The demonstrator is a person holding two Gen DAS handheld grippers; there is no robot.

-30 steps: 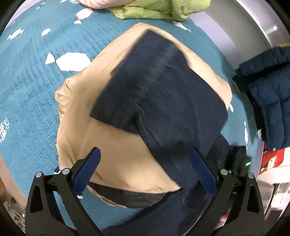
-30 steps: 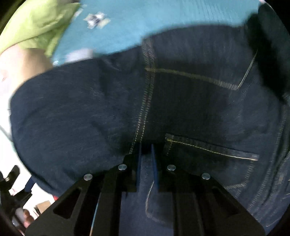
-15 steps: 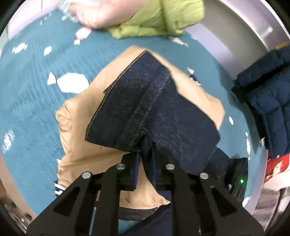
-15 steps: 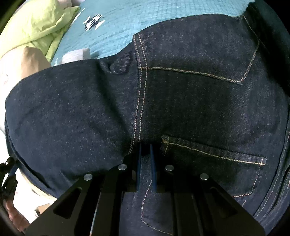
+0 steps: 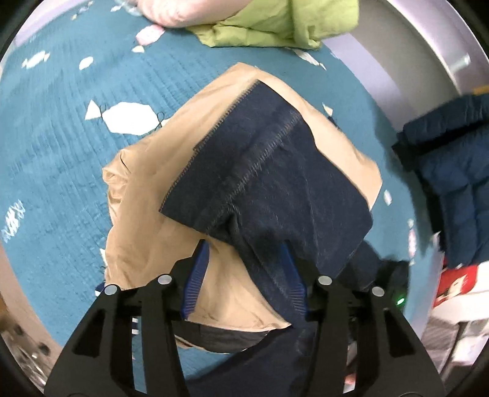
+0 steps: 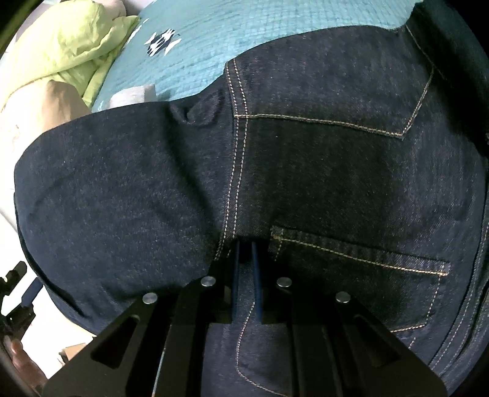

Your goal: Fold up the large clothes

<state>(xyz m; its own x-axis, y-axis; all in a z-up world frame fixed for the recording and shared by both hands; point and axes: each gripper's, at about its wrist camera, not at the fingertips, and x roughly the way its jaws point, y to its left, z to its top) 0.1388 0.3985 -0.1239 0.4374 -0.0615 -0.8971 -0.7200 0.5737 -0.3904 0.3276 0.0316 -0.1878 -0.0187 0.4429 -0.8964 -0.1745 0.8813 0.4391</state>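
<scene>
Denim is filling the middle of the left wrist view, where a folded leg of the dark jeans (image 5: 269, 183) is lying across a tan garment (image 5: 146, 220) spread on the teal bedspread (image 5: 55, 158). The left gripper (image 5: 244, 278) is sitting at the lower centre of the frame with its blue pads (image 5: 195, 278) standing apart; the left pad is showing over the tan cloth and the right one against the edge of the denim, with nothing pinched between them. White candy-shaped prints are dotting the bedspread toward the upper left. A lime green cloth (image 5: 275, 21) is lying bunched at the top edge beside a pale pink item (image 5: 171, 12), and a navy quilted jacket (image 5: 452, 189) is hanging at the right side of the frame.

Seen from the right wrist, the jeans (image 6: 305, 171) are covering nearly the whole frame, their seat facing the camera with tan stitching outlining a back pocket at the upper right and another at the lower right. The right gripper (image 6: 246, 265) is sitting at the lower centre, its two blue fingers drawn close together and pinching a fold of denim just below the centre seam. Teal bedspread (image 6: 238, 33) is showing along the top, and the lime green cloth (image 6: 70, 45) is lying crumpled in the upper left corner.
</scene>
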